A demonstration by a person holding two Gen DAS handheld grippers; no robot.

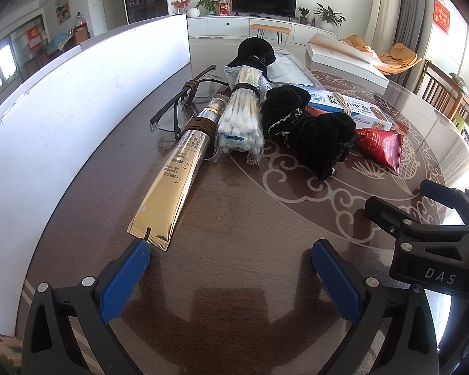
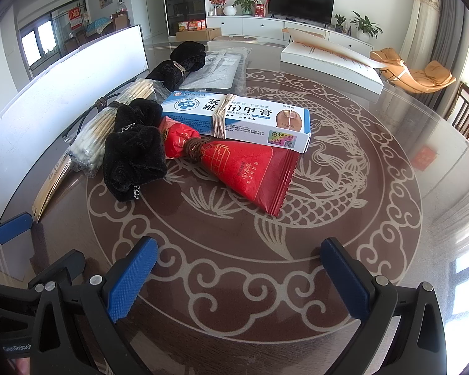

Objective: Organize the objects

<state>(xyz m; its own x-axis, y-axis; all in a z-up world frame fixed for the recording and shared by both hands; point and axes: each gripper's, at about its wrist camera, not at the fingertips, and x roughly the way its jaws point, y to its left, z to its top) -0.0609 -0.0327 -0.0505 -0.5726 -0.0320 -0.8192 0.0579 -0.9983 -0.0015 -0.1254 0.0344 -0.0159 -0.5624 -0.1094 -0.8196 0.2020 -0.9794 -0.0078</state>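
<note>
Where bundles crowd the patterned table (image 2: pixel 344 187), a television (image 2: pixel 300 0) stands beyond.

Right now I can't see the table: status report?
Left tongs and right tongs open, empty. Gold tube, red packet untouched. Path clear.

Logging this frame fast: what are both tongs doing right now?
Left tongs: open, holding nothing.
Right tongs: open, holding nothing.

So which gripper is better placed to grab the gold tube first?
Left. The gold tube ends just ahead of the open left gripper, while the right gripper faces the red packet instead.
</note>
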